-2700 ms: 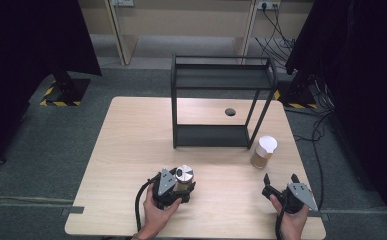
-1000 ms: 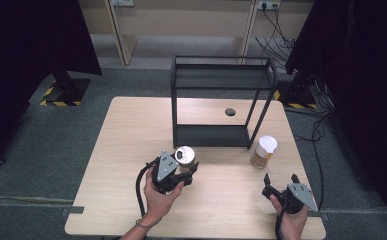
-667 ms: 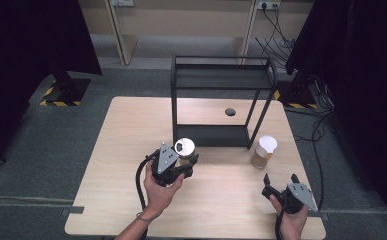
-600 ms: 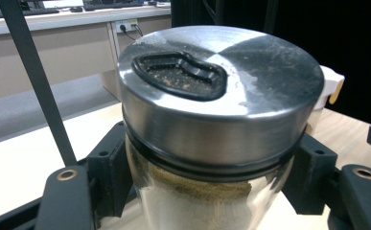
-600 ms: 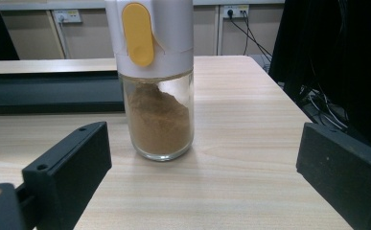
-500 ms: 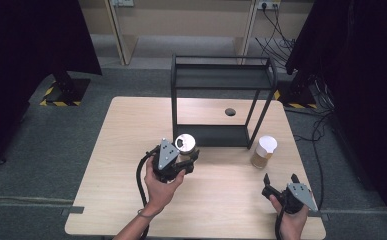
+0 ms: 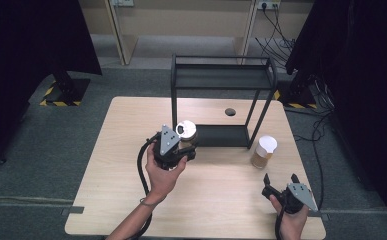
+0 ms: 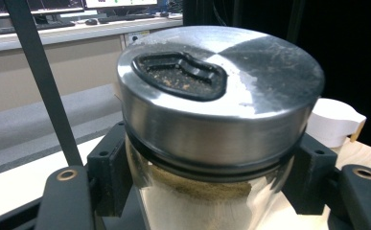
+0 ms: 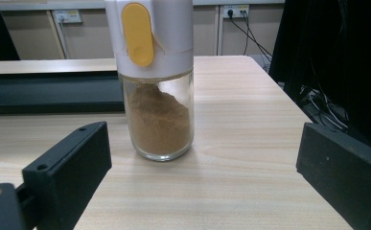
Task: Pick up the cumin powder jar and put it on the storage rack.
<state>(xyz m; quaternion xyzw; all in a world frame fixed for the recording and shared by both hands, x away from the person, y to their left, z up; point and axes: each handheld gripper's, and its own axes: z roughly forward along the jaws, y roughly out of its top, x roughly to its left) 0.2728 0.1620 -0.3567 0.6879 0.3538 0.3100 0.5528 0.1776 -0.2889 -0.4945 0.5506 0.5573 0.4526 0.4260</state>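
**A:** What is the biggest thing on the table (image 7: 131, 130)?

**B:** The black metal rack (image 7: 221, 80). It has two shelves and both hold nothing. It stands at the far side of the wooden top.

**A:** And the containers?

**B:** There are two. The glass jar with the steel lid (image 7: 186, 131) has a pale, sandy powder inside, and the lid has a black insert. The left gripper (image 7: 181, 150) is clamped on its glass body, just under the lid. It is lifted off the table, near the front left post of the rack.

**A:** The other one?

**B:** The jar with the white cap (image 9: 156, 76) has a yellow tab on the cap and holds brown powder, about half full. It stands upright on the table, just beside the rack's right front leg.

**A:** Does the right gripper (image 7: 280, 179) hold it?

**B:** No. Its jaws stand wide apart and grip nothing. The jar is in front of them, not between them.
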